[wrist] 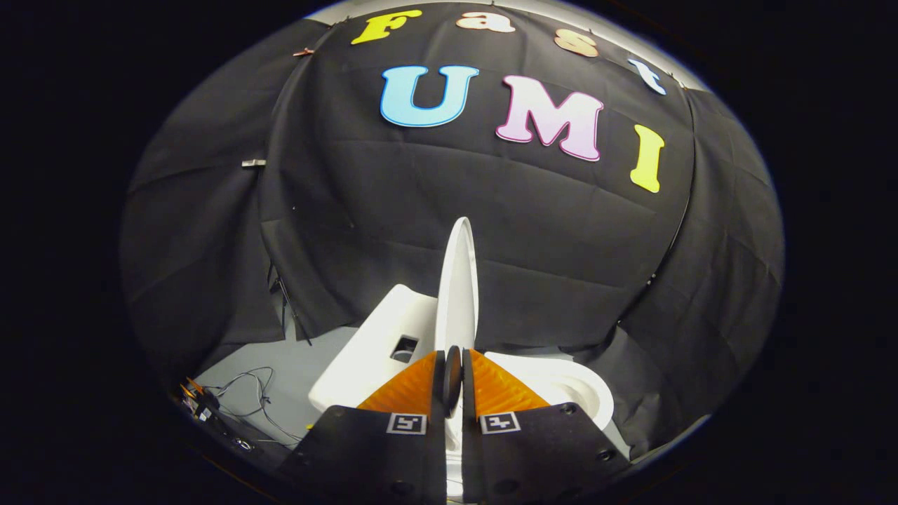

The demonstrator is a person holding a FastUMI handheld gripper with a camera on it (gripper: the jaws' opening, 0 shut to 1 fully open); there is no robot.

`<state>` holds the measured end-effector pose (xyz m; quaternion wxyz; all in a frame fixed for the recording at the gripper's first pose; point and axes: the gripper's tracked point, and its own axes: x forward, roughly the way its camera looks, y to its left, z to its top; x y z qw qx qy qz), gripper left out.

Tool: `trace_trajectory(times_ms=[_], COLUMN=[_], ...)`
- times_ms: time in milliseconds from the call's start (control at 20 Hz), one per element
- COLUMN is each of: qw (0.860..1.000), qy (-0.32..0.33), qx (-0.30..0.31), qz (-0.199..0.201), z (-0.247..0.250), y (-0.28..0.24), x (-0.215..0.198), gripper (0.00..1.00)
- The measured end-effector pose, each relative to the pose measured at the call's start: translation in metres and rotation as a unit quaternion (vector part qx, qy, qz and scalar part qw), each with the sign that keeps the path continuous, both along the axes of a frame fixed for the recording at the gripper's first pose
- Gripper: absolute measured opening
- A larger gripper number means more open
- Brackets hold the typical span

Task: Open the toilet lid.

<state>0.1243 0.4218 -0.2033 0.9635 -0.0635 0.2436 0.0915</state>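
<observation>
1. Gripper view: the gripper is seen with its two orange fingers drawn close together, and the lower edge of the toilet lid is pinched in the narrow gap between them.
2. The lid is seen edge-on and upright, rising straight ahead of the fingertips above the toilet.
3. Open room is left on both sides of the lid's thin edge, up to the black cloth wall hung behind it.
4. The bowl rim lies open just to the right of the fingers; the white tank is set to their left, with a dark square recess in its side.
5. The hinge and the front of the bowl are hidden behind the gripper's black body.
6. On the grey floor to the left, loose cables are made out, their ends too small to tell.
7. Counted: one toilet, one lid, two fingers, two square markers on the gripper.
</observation>
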Motion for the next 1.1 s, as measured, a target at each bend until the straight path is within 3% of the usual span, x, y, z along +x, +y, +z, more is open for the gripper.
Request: trace_trajectory(times_ms=[300,550,800,850,1100], qw=[1.000,1.000,0.999,0.999,0.997], qy=[0.003,-0.013,-0.027,-0.031,-0.048], qx=[-0.010,-0.001,0.016,0.019,0.052], qz=[-0.012,-0.004,-0.011,-0.014,-0.024], z=[0.004,0.020,0.040,0.045,0.070], y=[-0.004,-0.006,-0.019,-0.024,-0.047], x=[-0.005,-0.021,-0.027,-0.029,-0.030], gripper=[0.13,0.32,0.93,0.98,0.99])
